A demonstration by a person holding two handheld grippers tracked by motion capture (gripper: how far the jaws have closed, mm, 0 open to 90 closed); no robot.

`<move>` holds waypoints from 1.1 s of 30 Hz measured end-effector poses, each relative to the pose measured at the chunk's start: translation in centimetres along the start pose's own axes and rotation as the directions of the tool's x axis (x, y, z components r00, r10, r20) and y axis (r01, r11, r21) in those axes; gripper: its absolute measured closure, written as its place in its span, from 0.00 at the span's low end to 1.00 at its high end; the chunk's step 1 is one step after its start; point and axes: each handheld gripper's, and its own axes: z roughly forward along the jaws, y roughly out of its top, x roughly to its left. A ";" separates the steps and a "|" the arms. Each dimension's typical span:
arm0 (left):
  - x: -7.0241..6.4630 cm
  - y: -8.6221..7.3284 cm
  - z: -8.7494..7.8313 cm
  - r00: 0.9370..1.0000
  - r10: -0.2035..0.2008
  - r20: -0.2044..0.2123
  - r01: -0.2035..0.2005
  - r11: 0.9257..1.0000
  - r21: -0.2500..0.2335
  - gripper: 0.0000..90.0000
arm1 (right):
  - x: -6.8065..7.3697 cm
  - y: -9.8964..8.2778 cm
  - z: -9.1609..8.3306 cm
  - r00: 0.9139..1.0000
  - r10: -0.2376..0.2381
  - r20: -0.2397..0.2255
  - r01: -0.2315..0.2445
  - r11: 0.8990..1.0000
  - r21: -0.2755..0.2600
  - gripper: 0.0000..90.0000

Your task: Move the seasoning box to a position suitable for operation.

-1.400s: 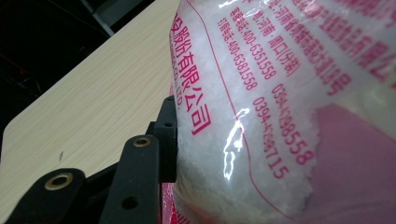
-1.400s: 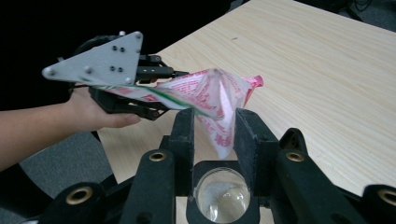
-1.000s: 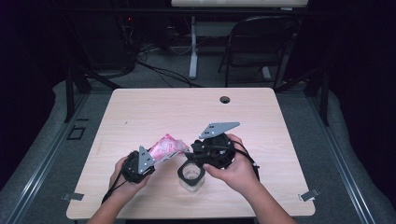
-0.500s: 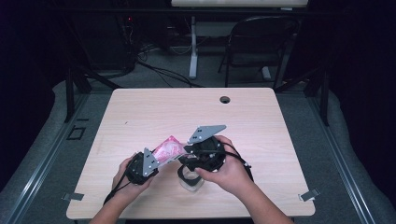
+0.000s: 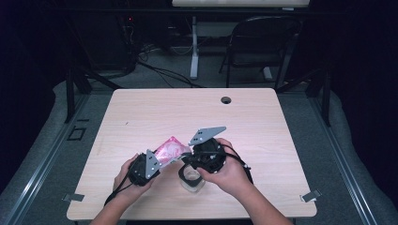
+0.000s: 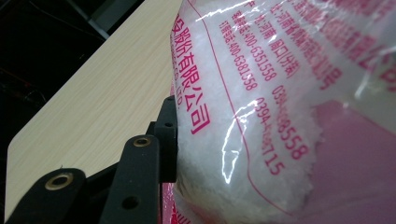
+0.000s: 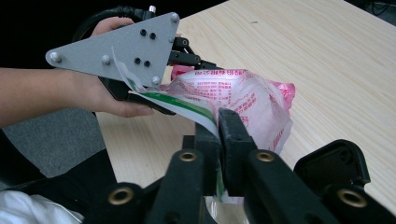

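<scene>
The pink-printed plastic bag (image 5: 170, 151) sits low on the table, around six o'clock from the middle of the top, held up between the two grippers. It looks light and limp: thin crinkly film, glossy, with a white granular or fluffy filling bulging inside it in the left gripper view (image 6: 261, 116). I'd judge it slippery and easy to tear, so the sealed edge is the sounder place to hold it, not the swollen belly.

The left gripper (image 5: 142, 168) has the bag's body pinched between its jaws, one black pad pressing into the filled film. The right gripper (image 7: 217, 122) has just been closing and now stands pressed together on the bag's green-and-white top strip (image 7: 187, 106), which runs thin and flat between its jaws.

Just below the right gripper, at about five o'clock from the bag, stands a clear jar (image 5: 191, 178) with a dark rim, its mouth up. The bag hangs close above and beside it; whether they touch I cannot tell.

The table (image 5: 281, 140) is bare wood from nine round through twelve to three o'clock, with only a small cable hole (image 5: 226, 100) near the far edge. The near edge lies close at six o'clock, by the person's forearms, so I'd reckon any pulling apart has most room sideways and away.
</scene>
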 end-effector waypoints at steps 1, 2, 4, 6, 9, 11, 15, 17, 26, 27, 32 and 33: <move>0.0 0.0 0.0 1.000 0.002 -0.003 -0.002 1.000 0.002 0.69 | 0.0 0.0 0.0 1.000 0.008 -0.004 -0.008 1.000 0.004 1.00; -0.1 0.0 0.1 1.000 0.000 -0.004 0.000 1.000 0.000 0.69 | -0.1 0.0 0.0 1.000 0.014 -0.008 -0.014 1.000 0.004 1.00; -0.1 0.0 0.1 1.000 0.001 -0.011 -0.001 1.000 -0.002 0.69 | -0.1 -0.1 0.1 1.000 0.022 -0.011 -0.022 1.000 0.004 1.00; -0.1 -0.1 0.1 1.000 0.003 -0.013 -0.003 1.000 0.001 0.69 | -0.2 -0.2 0.1 1.000 0.024 -0.013 -0.024 1.000 0.004 1.00; -0.1 -0.1 0.2 1.000 0.014 -0.024 -0.014 1.000 0.006 0.69 | -0.3 -0.4 0.3 0.999 0.039 -0.019 -0.039 0.999 -0.005 1.00; -0.1 -0.1 0.2 1.000 0.016 -0.027 -0.016 1.000 0.009 0.69 | -0.4 -0.6 0.4 0.998 0.054 -0.028 -0.054 0.998 -0.014 1.00; -0.3 -0.1 0.3 0.999 0.027 -0.031 -0.027 1.000 0.016 0.69 | -0.7 -1.1 0.5 0.996 0.077 -0.042 -0.078 0.997 -0.025 1.00; -0.3 0.0 0.3 0.999 0.040 -0.036 -0.040 0.999 0.019 0.69 | -0.8 -1.3 0.4 0.996 0.078 -0.044 -0.079 0.997 -0.026 1.00; -0.5 0.8 -0.3 0.987 0.126 -0.096 -0.123 0.992 0.033 0.69 | -1.1 -2.5 -0.1 0.993 0.103 -0.058 -0.107 0.992 -0.072 1.00; -0.5 0.9 -0.4 0.986 0.134 -0.100 -0.131 0.991 0.034 0.69 | -1.2 -2.6 -0.1 0.992 0.107 -0.061 -0.112 0.991 -0.076 1.00; -0.5 1.2 -0.4 0.980 0.162 -0.119 -0.158 0.987 0.040 0.70 | -1.4 -3.1 -0.1 0.990 0.125 -0.067 -0.131 0.988 -0.082 1.00; -0.4 1.2 -0.4 0.979 0.165 -0.120 -0.161 0.986 0.040 0.70 | -1.4 -3.2 -0.1 0.989 0.129 -0.065 -0.135 0.987 -0.085 1.00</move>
